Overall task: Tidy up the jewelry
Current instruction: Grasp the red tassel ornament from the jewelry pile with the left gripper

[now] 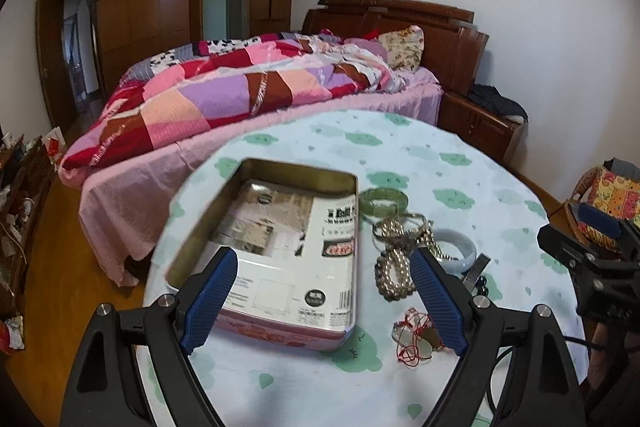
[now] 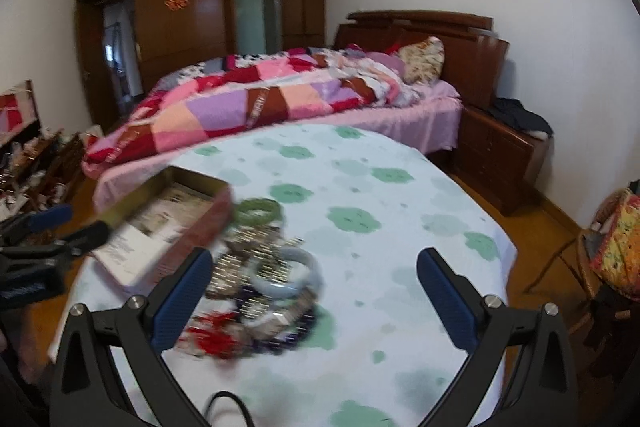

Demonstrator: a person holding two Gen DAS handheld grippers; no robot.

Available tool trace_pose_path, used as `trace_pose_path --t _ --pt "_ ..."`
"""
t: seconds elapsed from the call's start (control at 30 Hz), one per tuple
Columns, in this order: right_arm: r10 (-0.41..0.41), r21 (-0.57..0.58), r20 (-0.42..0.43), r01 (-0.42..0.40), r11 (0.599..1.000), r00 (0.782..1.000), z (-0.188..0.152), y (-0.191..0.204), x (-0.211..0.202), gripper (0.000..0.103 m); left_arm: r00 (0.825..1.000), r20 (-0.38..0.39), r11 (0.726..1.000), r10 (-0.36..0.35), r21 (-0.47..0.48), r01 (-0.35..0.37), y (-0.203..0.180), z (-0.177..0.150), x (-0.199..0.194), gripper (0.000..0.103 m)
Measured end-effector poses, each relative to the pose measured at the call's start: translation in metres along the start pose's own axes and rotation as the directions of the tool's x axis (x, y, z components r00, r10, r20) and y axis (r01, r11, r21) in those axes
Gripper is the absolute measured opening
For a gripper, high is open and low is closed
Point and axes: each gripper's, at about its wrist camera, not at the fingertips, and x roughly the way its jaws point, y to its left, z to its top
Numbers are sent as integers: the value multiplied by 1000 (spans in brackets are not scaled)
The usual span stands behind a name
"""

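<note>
An open tin box [image 1: 224, 203] lined with printed paper lies on the round table, also in the right wrist view [image 2: 192, 227]. Right of it lies a jewelry pile: green bangle [image 1: 383, 201], pearl bracelets [image 1: 394, 267], white bangle [image 1: 460, 247], red-string pendants [image 1: 416, 341]. My left gripper [image 1: 324, 269] is open above the box's near end, empty. My right gripper [image 2: 316, 281] is open and empty above the blurred pile: green bangle [image 2: 258, 209], white bangle [image 2: 286, 273], red pendants [image 2: 212, 339].
The table has a white cloth with green flowers [image 1: 440, 155]. A bed with a patchwork quilt [image 1: 240, 87] stands behind it. A nightstand [image 1: 480, 123] is at right, a basket with cloth [image 1: 608, 191] at far right, clutter [image 1: 20, 207] at left.
</note>
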Motion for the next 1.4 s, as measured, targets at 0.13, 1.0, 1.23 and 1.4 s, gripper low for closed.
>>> trace_pose_path --t 0.13,1.0,1.23,1.4 --pt "-10 31 -55 12 999 998 -17 -15 14 97 1000 -10 998 -30 58 30 -25 -7 6 88" --pt "23 79 -90 -16 997 996 -34 -29 24 91 936 -221 922 -273 218 320 -102 -41 33 2" --pt "19 76 -86 -13 997 996 -35 -26 25 91 933 -103 923 -344 146 356 -77 -12 0 1" --pt "29 65 -96 -22 998 995 -36 -21 25 91 931 -42 922 -363 130 366 -68 2 -15 1"
